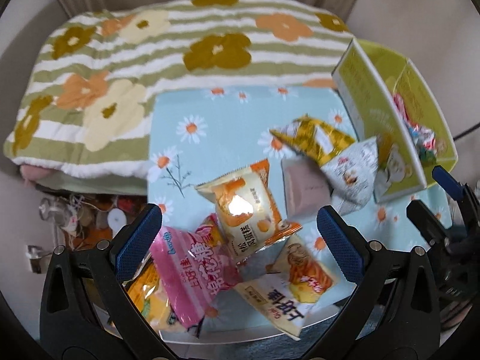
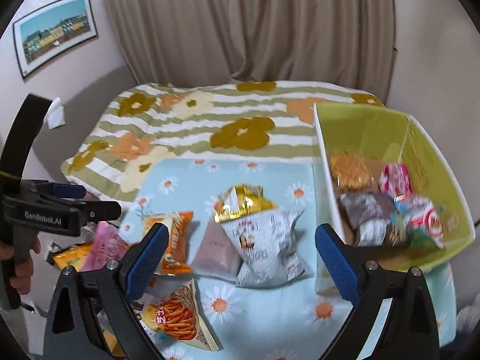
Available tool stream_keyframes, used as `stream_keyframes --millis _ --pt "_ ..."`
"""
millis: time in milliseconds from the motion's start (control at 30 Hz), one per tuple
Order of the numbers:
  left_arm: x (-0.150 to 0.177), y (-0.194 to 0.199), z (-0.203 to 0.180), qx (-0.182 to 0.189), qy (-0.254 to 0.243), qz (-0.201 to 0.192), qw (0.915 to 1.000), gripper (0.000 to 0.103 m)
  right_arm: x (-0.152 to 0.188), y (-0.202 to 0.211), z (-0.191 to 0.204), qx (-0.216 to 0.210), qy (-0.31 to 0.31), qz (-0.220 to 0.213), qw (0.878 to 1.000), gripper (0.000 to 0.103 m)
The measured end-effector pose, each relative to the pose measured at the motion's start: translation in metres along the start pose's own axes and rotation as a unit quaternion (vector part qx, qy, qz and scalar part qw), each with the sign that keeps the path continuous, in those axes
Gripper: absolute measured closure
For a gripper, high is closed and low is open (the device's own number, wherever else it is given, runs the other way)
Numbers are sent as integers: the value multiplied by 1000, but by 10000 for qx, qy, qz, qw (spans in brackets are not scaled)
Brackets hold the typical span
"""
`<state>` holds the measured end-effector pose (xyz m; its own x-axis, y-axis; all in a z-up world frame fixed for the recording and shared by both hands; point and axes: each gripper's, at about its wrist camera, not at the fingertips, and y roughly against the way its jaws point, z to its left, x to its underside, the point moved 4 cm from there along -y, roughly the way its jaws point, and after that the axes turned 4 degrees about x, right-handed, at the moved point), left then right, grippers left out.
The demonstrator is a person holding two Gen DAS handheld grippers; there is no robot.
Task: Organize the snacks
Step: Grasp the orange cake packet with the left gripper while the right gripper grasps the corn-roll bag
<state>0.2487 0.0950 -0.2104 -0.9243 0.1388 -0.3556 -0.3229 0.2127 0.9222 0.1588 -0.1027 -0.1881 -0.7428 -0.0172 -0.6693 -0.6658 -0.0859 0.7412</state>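
Note:
Several snack packets lie on a light blue daisy cloth (image 1: pixel 228 114). An orange-and-cream cake packet (image 1: pixel 249 204) lies between the tips of my open left gripper (image 1: pixel 240 234), with a pink packet (image 1: pixel 192 273) and a yellow stick-snack packet (image 1: pixel 294 282) below it. My right gripper (image 2: pixel 240 258) is open and empty above a white-and-gold packet (image 2: pixel 264 240) and a mauve packet (image 2: pixel 216 255). The green box (image 2: pixel 435 162) at the right holds several packets. The left gripper also shows at the left of the right wrist view (image 2: pixel 69 198).
A striped flower blanket (image 1: pixel 150 60) covers the bed behind the cloth. Beige curtains (image 2: pixel 249 24) hang at the back. A framed picture (image 2: pixel 54 33) hangs on the left wall. Clutter lies on the floor at the left (image 1: pixel 90 210).

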Motion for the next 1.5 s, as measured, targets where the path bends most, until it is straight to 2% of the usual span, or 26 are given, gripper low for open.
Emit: stream_keyframes --millis 100,233,400,533,733,867,1133,1267,1367,1500 --pt "0 -25 3 215 30 235 9995 1 13 -11 7 286 193 54 9994 6" --pt "0 -61 3 298 10 548 9981 1 28 -33 13 661 420 108 9969 7" --pt "-2 -97 5 209 74 859 9961 1 36 -63 16 1302 1017 159 9861 18" --pt "-2 -118 5 92 7 1046 9945 2 36 -75 21 1532 1413 160 9779 18" --pt "0 -138 4 76 2 1271 9919 7 35 -91 17 1793 1579 446 9700 18" --pt "1 -145 3 6 -17 1335 9910 12 38 -99 13 1921 1739 603 9640 18" --pt "2 -149 1 104 -76 1296 9915 24 41 -115 11 1885 1888 880 9597 18" --pt "0 -141 -2 133 -120 1154 9932 37 41 -122 10 1821 1958 1032 9580 18" --pt "-3 -140 -2 73 -158 1124 9935 38 42 -129 9 1758 2002 1139 9571 18" --pt "-5 -136 -1 155 -63 1034 9945 38 41 -134 6 1663 1990 1259 9575 27"
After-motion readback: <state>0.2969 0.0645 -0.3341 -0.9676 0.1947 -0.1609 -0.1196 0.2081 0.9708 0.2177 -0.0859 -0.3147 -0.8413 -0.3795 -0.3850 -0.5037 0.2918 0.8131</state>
